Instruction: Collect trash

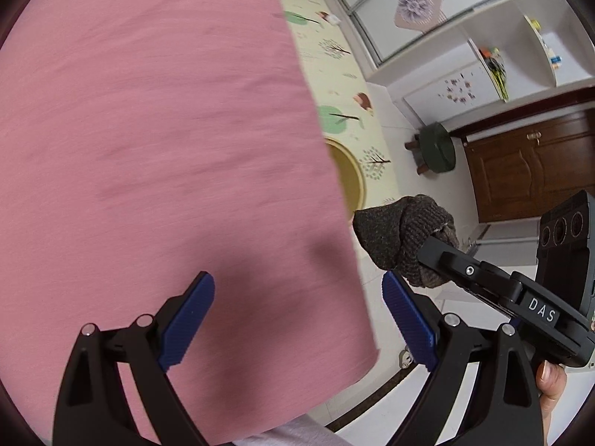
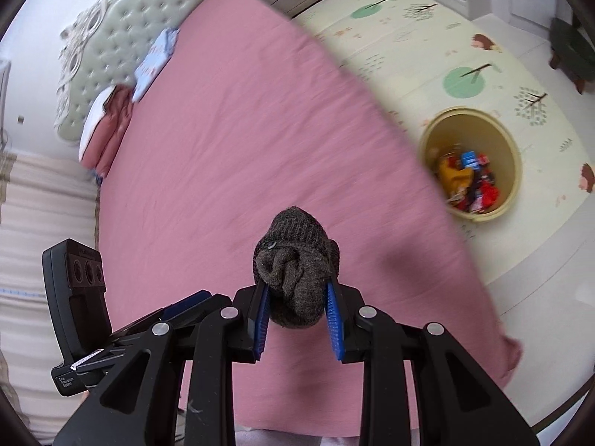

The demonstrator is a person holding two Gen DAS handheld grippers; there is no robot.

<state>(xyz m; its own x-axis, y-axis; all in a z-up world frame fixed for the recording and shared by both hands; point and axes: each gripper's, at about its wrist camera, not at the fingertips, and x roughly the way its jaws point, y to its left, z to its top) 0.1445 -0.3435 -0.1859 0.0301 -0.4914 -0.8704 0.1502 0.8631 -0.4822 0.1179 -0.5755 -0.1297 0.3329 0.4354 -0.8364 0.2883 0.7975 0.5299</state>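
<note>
Pink bedsheet (image 2: 230, 141) fills the room below; right gripper (image 2: 297, 316) clamps a balled dark grey knitted sock (image 2: 295, 264) above it, left gripper (image 1: 297, 319) spread wide, empty, round yellow bin (image 2: 509, 148) on floor mat (image 2: 427, 37).

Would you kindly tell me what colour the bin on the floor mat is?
Pale yellow bin, seen best in the right wrist view.
</note>
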